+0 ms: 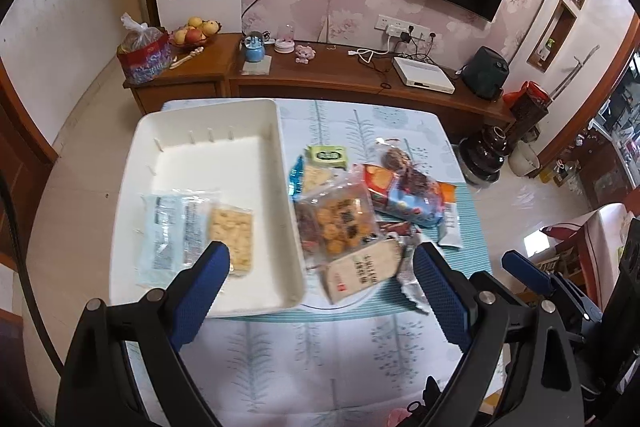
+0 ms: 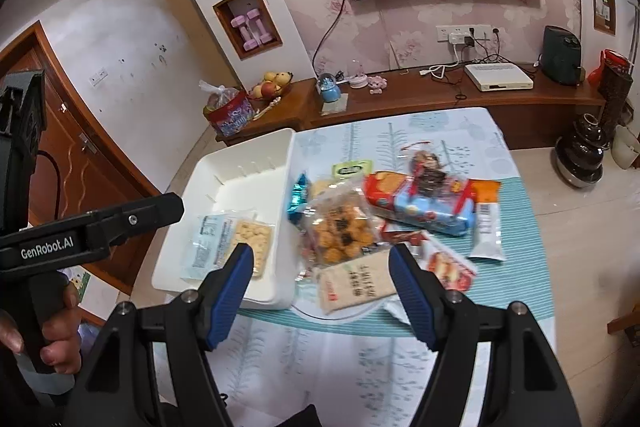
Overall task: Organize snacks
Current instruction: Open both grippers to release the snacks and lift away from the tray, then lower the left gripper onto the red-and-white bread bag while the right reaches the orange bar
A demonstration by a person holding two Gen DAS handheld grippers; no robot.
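We hold both grippers spread wide, empty, above the table [image 1: 320,355]. Left gripper [image 1: 320,271], right gripper [image 2: 320,267]. Cracker pack [image 1: 234,241] lies flat in the white tray [image 1: 208,115], long axis front-to-back. Snack pile [image 2: 400,211] sits just right of the tray.

black frames, silver screws | blue ribbed fingers [image 2: 414,291] | white "genrobot.ai" lettering

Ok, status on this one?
Left gripper, right gripper open, empty. White bin holds one cracker packet. Snack pile waiting beside it.
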